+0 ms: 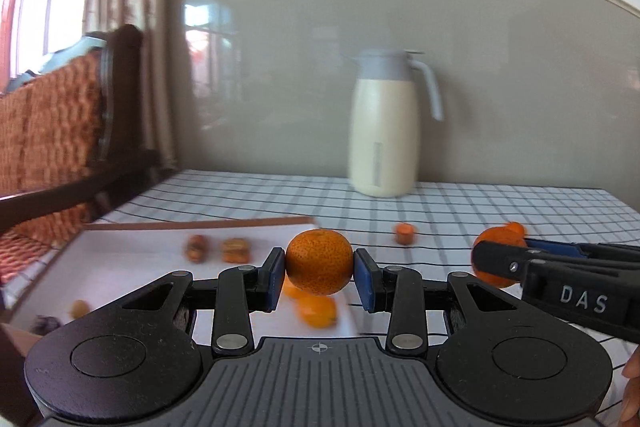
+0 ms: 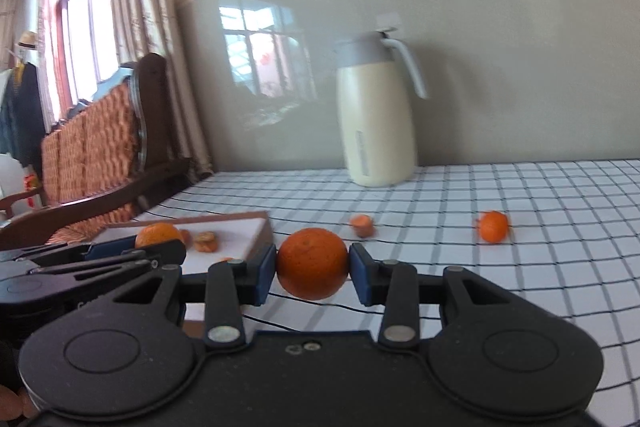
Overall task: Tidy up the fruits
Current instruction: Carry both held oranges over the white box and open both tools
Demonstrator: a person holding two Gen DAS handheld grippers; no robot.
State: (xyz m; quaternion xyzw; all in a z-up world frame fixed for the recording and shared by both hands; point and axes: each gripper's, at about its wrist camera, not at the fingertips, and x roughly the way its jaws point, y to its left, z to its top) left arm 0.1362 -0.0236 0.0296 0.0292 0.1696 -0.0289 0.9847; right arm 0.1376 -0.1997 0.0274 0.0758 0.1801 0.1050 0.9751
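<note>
My left gripper (image 1: 320, 269) is shut on a speckled orange tangerine (image 1: 319, 262), held over the near right corner of a shallow white-lined tray (image 1: 132, 251). The tray holds several small orange and brown fruits (image 1: 236, 250). My right gripper (image 2: 313, 265) is shut on a second orange tangerine (image 2: 313, 263), held above the checked tablecloth just right of the tray (image 2: 256, 229). The right gripper also shows at the right of the left wrist view (image 1: 496, 259). Two small orange fruits lie loose on the cloth (image 2: 362, 225) (image 2: 494, 225).
A cream thermos jug (image 1: 384, 131) with a grey lid stands at the back against the wall. A wooden bench with a woven orange cushion (image 2: 92, 151) stands left of the table. The table's left edge runs beside the tray.
</note>
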